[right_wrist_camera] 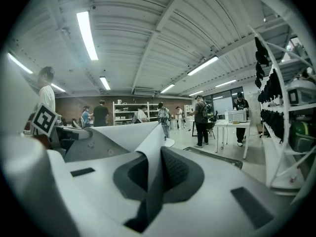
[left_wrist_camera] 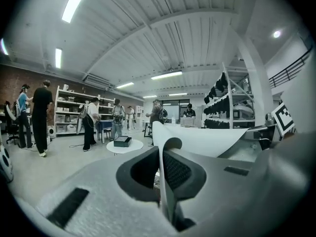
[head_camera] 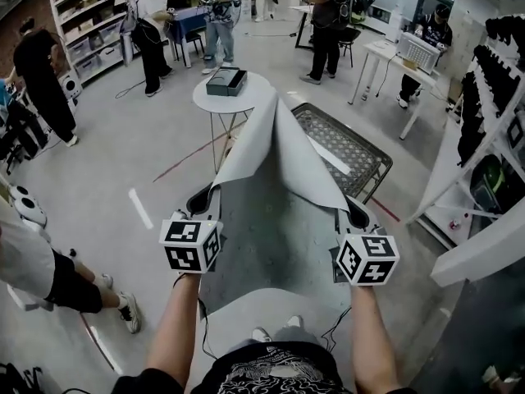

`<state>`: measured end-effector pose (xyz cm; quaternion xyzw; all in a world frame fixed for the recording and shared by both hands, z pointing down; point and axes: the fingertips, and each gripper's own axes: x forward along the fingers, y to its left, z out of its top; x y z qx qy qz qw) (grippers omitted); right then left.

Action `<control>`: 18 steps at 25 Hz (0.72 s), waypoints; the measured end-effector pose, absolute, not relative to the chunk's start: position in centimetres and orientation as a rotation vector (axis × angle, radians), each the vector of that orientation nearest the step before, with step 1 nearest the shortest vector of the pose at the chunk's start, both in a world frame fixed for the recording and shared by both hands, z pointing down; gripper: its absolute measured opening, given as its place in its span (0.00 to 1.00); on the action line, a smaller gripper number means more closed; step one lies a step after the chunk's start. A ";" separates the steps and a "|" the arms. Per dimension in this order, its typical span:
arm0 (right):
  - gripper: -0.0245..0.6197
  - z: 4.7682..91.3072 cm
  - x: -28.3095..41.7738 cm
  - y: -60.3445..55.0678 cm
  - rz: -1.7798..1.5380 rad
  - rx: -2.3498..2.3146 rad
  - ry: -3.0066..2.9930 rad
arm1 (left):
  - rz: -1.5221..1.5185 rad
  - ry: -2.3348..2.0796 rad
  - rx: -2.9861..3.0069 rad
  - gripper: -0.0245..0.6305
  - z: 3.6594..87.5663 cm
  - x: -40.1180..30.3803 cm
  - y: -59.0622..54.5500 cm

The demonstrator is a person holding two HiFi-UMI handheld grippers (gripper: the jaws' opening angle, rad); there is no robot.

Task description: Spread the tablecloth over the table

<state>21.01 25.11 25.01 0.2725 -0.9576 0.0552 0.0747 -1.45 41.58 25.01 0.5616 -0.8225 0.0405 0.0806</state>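
Note:
A pale grey tablecloth (head_camera: 271,195) hangs in the air between my two grippers and rises to a folded peak towards the round white table (head_camera: 246,103). My left gripper (head_camera: 201,197) is shut on the cloth's left edge, and the sheet (left_wrist_camera: 197,139) runs up from between its dark pads (left_wrist_camera: 180,172). My right gripper (head_camera: 357,212) is shut on the right edge, where the cloth (right_wrist_camera: 128,132) is pinched between its pads (right_wrist_camera: 175,172). The round table (left_wrist_camera: 124,146) stands ahead on thin legs with a dark box (head_camera: 225,80) on top.
A wire mesh cart (head_camera: 349,150) lies right of the table, behind the cloth. Several people stand around the room, one close at the left (head_camera: 33,261). White shelving (head_camera: 484,138) lines the right side. A red line (head_camera: 184,158) marks the grey floor.

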 end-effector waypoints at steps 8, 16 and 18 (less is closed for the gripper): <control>0.05 26.6 19.5 19.9 0.201 0.955 -2.844 | 0.162 -2.400 1.790 0.05 25.9 -4.9 34.4; 0.05 27.8 16.2 11.8 0.253 1.057 -2.842 | 0.211 -2.362 1.878 0.05 26.6 -9.6 24.5; 0.05 28.0 15.4 9.3 0.276 1.097 -2.833 | 0.229 -2.344 1.904 0.05 26.5 -11.0 21.4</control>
